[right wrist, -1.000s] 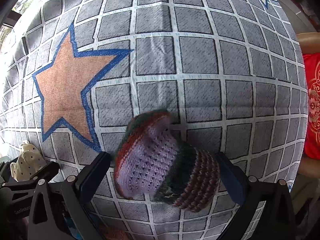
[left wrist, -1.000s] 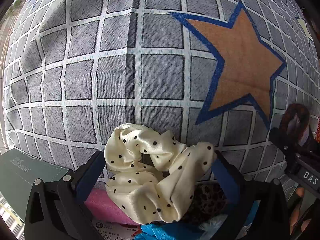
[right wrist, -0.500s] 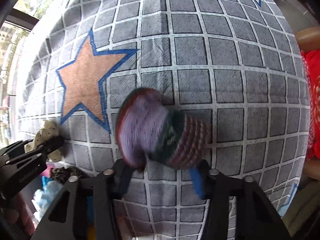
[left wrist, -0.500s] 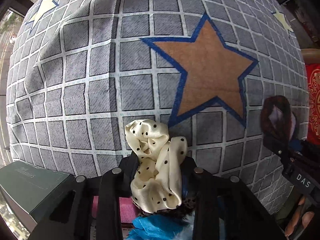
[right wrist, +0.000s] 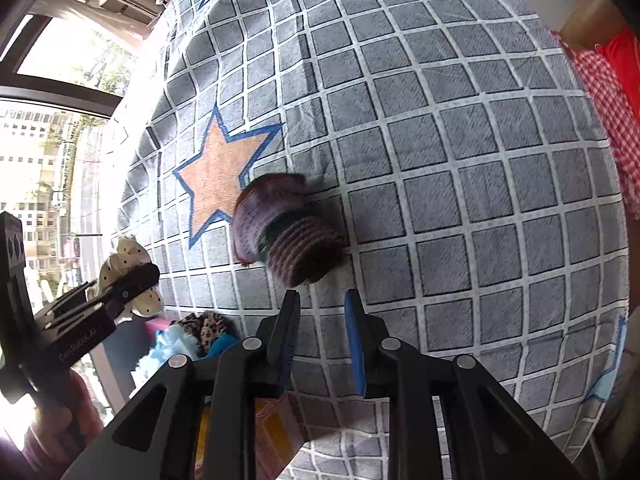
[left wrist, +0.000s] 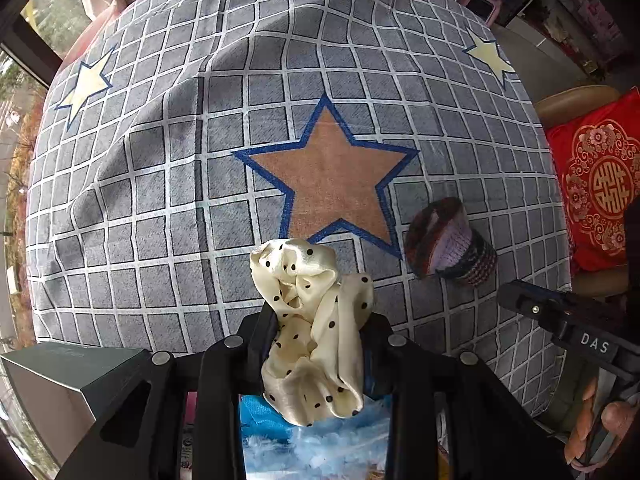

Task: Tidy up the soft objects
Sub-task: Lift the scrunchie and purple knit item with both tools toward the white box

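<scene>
Box [left wrist: 68,376]: dark green, left of the left jaws and below them, lid on, untouched.

Left gripper [left wrist: 320,316]: jaws were wide a second ago and have just closed. They are now clamped on the scrunchie [left wrist: 296,272], cream with black dots. It is bunched up between the pads, with a loop poking out past the tips. The desk [left wrist: 160,200] looks further off than before, so the scrunchie is off the cloth and up in the air. A blue fluffy thing [left wrist: 312,440] shows behind the jaws, with more soft stuff around it.

Orange star [left wrist: 336,184]: printed on the cloth, ahead of the left jaws and bare.

Knit [right wrist: 288,232]: a striped purple, green and brown piece. It sat between the right jaws a second ago and now sits just past their tips, blurred.

Right gripper [right wrist: 320,298]: jaws have also just closed and are now nearly together, with the desk grid showing through the gap. The knit's ribbed end is touching the tips or just beside them. It may be pinched by the edge or slipping out, and I cannot tell which from this blur.

Cushion [left wrist: 596,184]: red, far right of the jaws and off the desk.

Meaning for the task: the scrunchie is picked and probably ready to go to the soft pile or the box. The knit grab is doubtful and may need redoing.
</scene>
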`<state>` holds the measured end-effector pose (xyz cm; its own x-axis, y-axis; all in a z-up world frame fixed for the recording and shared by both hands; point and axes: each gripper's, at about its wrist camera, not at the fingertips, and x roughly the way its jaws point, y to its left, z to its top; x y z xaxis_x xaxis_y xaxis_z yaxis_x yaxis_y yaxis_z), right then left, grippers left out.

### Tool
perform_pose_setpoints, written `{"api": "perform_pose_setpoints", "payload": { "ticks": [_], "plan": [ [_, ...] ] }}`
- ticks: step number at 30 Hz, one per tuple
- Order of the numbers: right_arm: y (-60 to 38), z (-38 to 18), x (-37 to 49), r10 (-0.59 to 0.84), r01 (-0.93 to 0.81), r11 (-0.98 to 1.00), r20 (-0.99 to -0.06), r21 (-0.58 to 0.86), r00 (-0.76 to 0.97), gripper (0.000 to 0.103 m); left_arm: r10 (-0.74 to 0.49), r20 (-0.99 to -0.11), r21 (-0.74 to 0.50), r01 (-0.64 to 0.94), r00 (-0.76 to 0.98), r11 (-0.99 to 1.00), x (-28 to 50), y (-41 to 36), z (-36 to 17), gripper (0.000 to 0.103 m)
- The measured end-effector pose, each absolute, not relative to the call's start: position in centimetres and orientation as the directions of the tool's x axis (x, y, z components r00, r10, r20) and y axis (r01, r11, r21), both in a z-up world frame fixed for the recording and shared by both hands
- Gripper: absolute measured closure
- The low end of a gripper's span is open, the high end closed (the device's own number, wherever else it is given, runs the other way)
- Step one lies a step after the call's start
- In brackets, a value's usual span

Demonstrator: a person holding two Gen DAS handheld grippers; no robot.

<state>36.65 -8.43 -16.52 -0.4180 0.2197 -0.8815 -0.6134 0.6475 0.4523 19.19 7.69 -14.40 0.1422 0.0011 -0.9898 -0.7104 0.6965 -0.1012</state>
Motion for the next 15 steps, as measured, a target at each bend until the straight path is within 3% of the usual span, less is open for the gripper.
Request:
{"api": "perform_pose_setpoints", "payload": {
  "ticks": [1,3,11,12,13,15],
  "plan": [
    [-8.1,-16.4,36.5,0.211,-0.627,0.642,-0.888,0.441,-0.409,0.049,0.001,-0.99,-0.103,-0.712,0.144,0.695,18.7,7.8,-14.3,0.068],
    [-6.5,-16.1,37.0,0.212,-0.672,0.607,-0.902,0.424,-0.377,0.026,0.013,-0.99,-0.093,-0.716,0.141,0.692,18.3,7.3,-13.6,0.068],
    [-0.9,-18.8,34.2,0.1,-0.858,0.421,-0.955,0.295,-0.279,0.029,0.051,-0.988,-0.075,-0.734,0.147,0.675,15.9,6.3,-11.2,0.067],
    [-0.7,-19.2,33.8,0.083,-0.87,0.398,-0.956,0.292,-0.283,0.048,0.057,-0.987,-0.072,-0.731,0.151,0.678,15.9,6.0,-10.9,0.067],
    [-0.3,-19.6,33.5,0.084,-0.872,0.383,-0.951,0.306,-0.297,0.056,0.062,-0.986,-0.07,-0.727,0.153,0.683,16.1,5.8,-10.7,0.067],
    [0.0,-19.3,33.1,0.087,-0.889,0.359,-0.958,0.286,-0.273,0.062,0.073,-0.984,-0.065,-0.715,0.161,0.696,16.5,5.2,-10.3,0.067]
  ]
}}
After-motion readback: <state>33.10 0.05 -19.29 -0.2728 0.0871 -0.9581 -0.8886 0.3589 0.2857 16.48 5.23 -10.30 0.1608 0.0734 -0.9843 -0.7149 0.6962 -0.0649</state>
